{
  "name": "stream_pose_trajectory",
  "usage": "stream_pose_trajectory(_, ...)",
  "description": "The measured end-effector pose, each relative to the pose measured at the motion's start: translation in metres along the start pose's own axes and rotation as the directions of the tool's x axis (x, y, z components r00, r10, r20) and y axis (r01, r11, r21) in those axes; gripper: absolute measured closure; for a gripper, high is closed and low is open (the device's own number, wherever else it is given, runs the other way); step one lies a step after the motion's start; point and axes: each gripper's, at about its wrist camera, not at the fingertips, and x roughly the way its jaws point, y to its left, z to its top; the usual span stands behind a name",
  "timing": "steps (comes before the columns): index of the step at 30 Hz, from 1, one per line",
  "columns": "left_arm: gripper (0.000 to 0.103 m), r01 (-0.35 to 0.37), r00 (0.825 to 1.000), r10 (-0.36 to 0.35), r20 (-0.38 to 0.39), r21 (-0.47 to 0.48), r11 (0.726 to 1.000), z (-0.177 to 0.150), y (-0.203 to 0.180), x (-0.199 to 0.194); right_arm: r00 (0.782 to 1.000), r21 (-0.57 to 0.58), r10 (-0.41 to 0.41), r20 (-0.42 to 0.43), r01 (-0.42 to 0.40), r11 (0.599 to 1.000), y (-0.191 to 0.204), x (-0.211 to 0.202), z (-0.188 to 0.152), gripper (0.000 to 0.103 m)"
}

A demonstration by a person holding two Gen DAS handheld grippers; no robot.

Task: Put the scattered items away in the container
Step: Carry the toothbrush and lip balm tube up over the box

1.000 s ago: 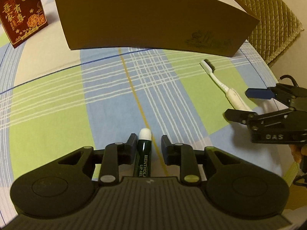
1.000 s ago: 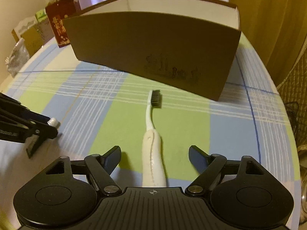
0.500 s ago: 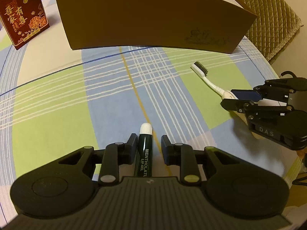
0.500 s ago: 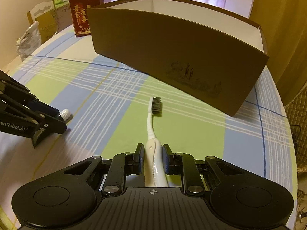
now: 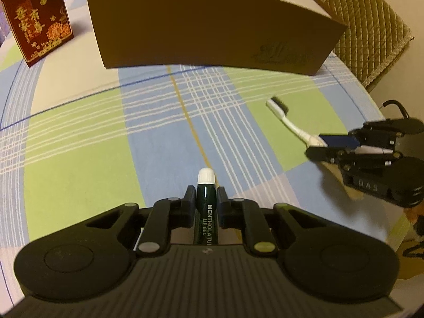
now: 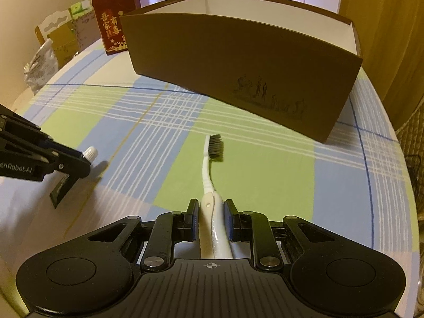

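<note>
Toothbrush [image 6: 211, 185] clamped in right gripper [image 6: 211, 206]; lip gel tube [image 5: 206, 204] clamped in left gripper [image 5: 205, 194].
Both should clear the box [image 6: 238, 79] wall before release.

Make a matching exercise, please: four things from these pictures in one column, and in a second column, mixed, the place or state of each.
Things:
1. lip gel tube
2. toothbrush
3. brown box
4. red carton

Places or states:
A. open at the top, at the far side of the checked cloth
B. clamped in the right gripper, bristles pointing to the box
C. standing left of the box
D. clamped in the left gripper, white cap forward

Pairs: 1-D, 2-B, 3-A, 4-C
</note>
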Motion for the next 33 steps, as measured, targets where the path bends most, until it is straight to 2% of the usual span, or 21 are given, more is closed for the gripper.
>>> stream_pose_trajectory(16, 0.091, 0.016, 0.995, -0.016, 0.103, 0.002, 1.000, 0.010, 0.006, -0.030, 0.992, 0.075, 0.080, 0.102, -0.088, 0.993, 0.008, -0.035, 0.022, 0.081)
stream_pose_trajectory(33, 0.091, 0.021, 0.986, -0.018, 0.164, -0.019, 1.000, 0.012, 0.012, -0.050, 0.983, 0.085, 0.104, 0.153, -0.118, 0.989, 0.011, -0.048, 0.035, 0.081)
